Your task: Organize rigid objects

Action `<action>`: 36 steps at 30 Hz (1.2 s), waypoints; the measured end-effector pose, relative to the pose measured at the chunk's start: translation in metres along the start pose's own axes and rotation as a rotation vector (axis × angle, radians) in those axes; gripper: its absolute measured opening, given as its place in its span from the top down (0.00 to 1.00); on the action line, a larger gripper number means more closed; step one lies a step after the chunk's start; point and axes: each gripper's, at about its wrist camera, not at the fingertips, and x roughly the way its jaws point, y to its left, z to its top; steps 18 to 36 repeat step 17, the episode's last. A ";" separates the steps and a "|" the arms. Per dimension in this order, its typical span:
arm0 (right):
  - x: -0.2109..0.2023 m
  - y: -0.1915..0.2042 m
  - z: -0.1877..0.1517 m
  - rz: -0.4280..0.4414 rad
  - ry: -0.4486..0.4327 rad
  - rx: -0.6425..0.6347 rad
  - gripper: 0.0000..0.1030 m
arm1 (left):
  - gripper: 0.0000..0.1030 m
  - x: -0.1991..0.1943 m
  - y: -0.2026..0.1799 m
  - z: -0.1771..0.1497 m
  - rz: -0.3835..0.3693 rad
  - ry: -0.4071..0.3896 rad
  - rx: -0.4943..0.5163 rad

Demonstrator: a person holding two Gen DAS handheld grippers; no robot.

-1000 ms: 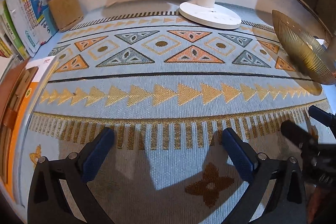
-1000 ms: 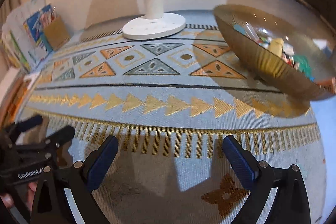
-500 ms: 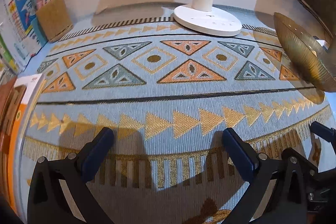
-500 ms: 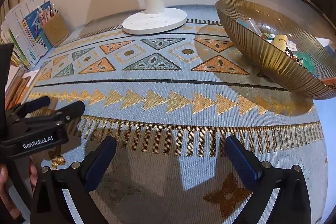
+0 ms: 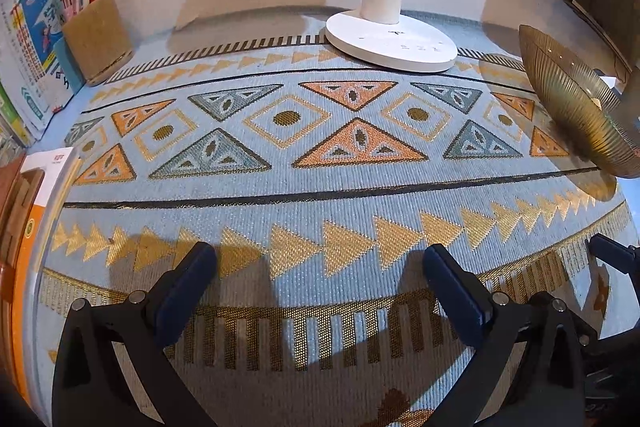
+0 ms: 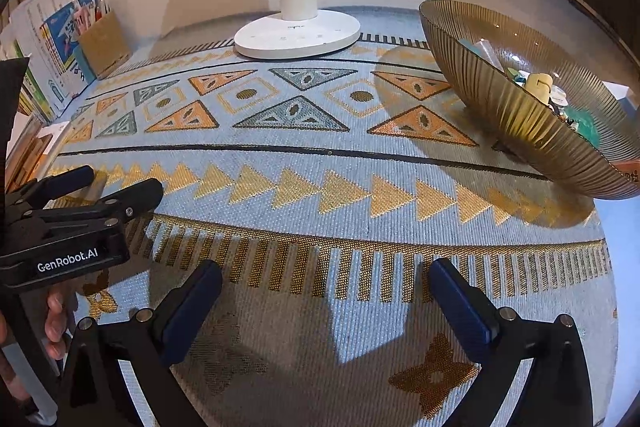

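Note:
A ribbed amber glass bowl (image 6: 516,115) stands at the right of the patterned cloth and holds several small objects, among them a pale yellow piece (image 6: 538,87) and a teal piece (image 6: 584,127). The bowl also shows at the right edge of the left wrist view (image 5: 576,107). My left gripper (image 5: 320,267) is open and empty, low over the cloth; it also shows at the left of the right wrist view (image 6: 116,187). My right gripper (image 6: 326,281) is open and empty over the cloth's front border; one of its fingertips (image 5: 608,251) shows in the left wrist view.
A white lamp base (image 5: 390,41) stands at the back middle. A cork pen holder (image 5: 98,39) and upright booklets (image 5: 36,39) stand at the back left. Orange and white boxes (image 5: 36,211) lie along the left edge. A wall runs behind.
Both grippers have moved forward over the cloth, toward the lamp and bowl. Both stayed open and empty.

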 end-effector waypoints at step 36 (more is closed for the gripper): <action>0.001 0.000 0.000 -0.012 0.005 -0.007 0.00 | 0.00 0.000 0.000 0.000 0.000 0.000 0.000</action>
